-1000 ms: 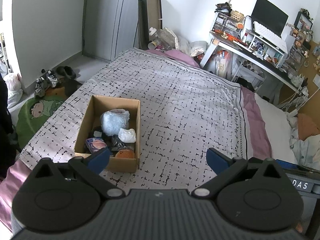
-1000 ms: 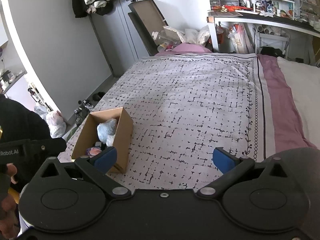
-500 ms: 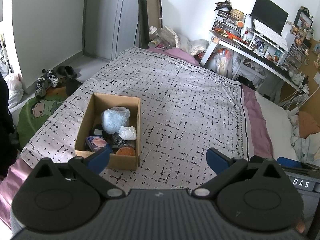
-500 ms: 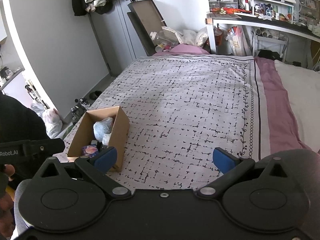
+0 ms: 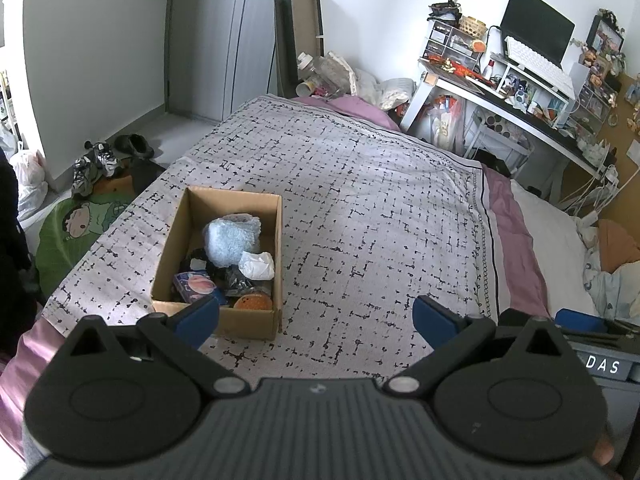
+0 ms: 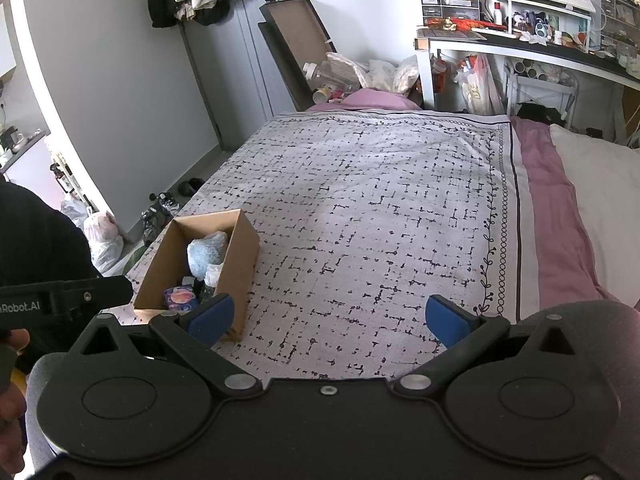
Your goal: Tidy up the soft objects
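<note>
Both grippers, left gripper [image 5: 316, 316] and right gripper [image 6: 330, 318], gape wide, empty; cardboard box [image 5: 276, 248] holds soft items.

Pale grey bedspread [image 5: 360, 208] with a black broken-grid print and a leafy black border; mauve sheet [image 5: 516, 248] beside it. Plain brown cardboard box [image 5: 276, 240] with a fluffy light-blue bundle [image 5: 232, 240], crumpled white tissue [image 5: 257, 265], orange disc [image 5: 253, 303]. Blue gripper pads [image 6: 448, 320] on black arms.

box [image 5: 256, 322]: matt cardboard | bedspread [image 5: 360, 216]: printed cloth | gripper [image 5: 316, 316]: matt plastic
</note>
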### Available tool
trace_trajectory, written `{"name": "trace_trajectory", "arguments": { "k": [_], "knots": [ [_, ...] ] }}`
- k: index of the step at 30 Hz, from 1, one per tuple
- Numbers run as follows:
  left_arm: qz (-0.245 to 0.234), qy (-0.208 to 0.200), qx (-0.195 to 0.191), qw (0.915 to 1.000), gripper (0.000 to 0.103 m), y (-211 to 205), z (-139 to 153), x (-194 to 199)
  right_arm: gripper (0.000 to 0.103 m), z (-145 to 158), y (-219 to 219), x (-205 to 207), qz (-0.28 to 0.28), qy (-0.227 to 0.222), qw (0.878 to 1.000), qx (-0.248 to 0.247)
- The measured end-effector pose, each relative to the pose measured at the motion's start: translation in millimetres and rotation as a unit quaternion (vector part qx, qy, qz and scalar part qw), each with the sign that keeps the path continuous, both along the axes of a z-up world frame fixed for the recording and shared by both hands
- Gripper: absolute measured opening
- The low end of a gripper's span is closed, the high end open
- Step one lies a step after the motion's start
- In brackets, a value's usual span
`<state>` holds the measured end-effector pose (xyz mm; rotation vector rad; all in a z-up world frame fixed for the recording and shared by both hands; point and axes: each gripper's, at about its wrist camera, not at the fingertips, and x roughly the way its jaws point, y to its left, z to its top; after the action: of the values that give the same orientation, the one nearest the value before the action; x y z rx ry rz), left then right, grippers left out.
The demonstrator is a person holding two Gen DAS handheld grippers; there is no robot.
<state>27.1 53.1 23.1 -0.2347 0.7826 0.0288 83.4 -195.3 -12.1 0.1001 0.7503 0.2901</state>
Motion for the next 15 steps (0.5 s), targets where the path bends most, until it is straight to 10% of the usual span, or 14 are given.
{"name": "trace_trajectory", "arguments": {
  "k": [15],
  "knots": [
    [-0.001,-0.002,0.006,1.0000,0.102,4.5,1.2,-2.7,0.103,0.9,3.9,-2.8,0.006,-0.001,1.000,-0.004]
  ]
}}
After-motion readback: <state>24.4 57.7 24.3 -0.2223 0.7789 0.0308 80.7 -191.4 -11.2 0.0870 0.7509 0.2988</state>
